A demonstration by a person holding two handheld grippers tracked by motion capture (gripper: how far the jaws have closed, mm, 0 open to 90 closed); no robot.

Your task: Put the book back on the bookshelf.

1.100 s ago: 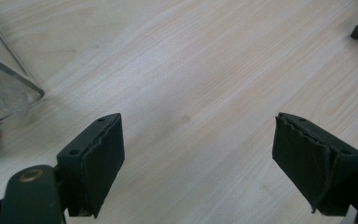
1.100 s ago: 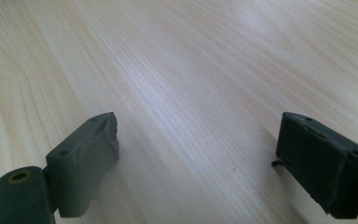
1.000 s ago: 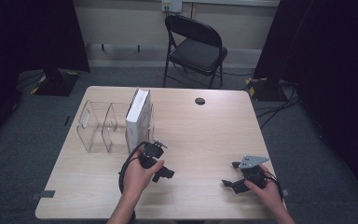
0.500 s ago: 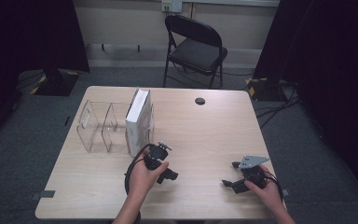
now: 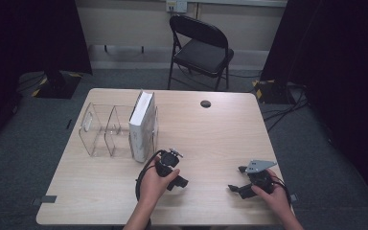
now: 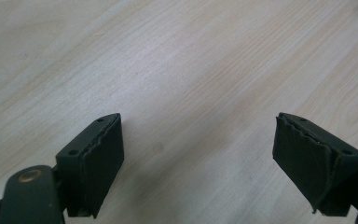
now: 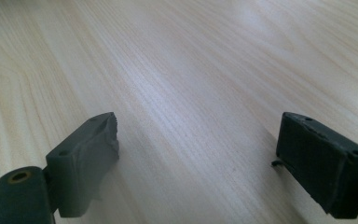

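Below, the left gripper (image 5: 181, 181) rests near the white book (image 5: 141, 125), jaws spread. Likewise, the right gripper (image 5: 237, 188) lies spread on the table (image 5: 211, 139).

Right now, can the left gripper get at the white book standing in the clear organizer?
Probably yes. The left gripper is open and empty, close to the white book, with bare table between; the clear organizer flanks the book's far side.

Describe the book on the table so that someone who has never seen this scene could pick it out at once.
Start at the light wooden table and look to its left half, where a clear plastic divider rack stands. The white book stands upright in the rack's rightmost slot, spine toward the person, just beyond the left gripper. It is the only opaque thing in the rack; the other slots are empty.
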